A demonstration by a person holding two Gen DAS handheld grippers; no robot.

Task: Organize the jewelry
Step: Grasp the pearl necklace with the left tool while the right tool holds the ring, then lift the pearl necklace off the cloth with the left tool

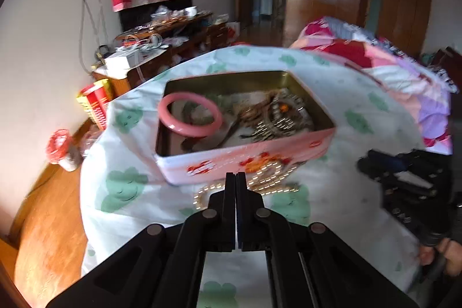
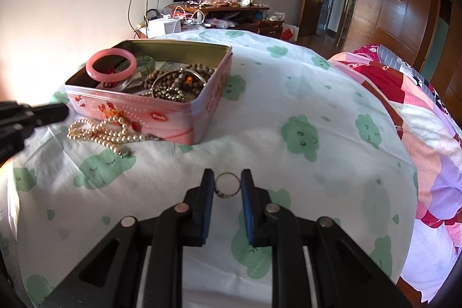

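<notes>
**A:** Working over the soft bed (image 2: 303,82), yielding under any push. Sitting on it, the open pink tin (image 2: 173,117): rigid walls, already crowded, leaving open room only to its right.

**B:** Lying limp against its near wall, the pearl necklace (image 2: 83,136): light, slippery, needing a single-strand pinch. Left tool (image 1: 236,176) pressed together beside it; catching a strand or not, cannot tell.

**A:** Pinching the ring (image 2: 222,194) across its band, the right tool (image 2: 227,173). Stiff, tiny, probably slipping easily.

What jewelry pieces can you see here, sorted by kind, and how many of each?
Bangles: 2, the pink bangle and the green bangle, both in the pink tin
Bead strings: at least 2, the brown beads in the tin and the pearl necklace on the bedsheet
Rings: 1, the metal ring in the right gripper
Total: 5 at least
</notes>
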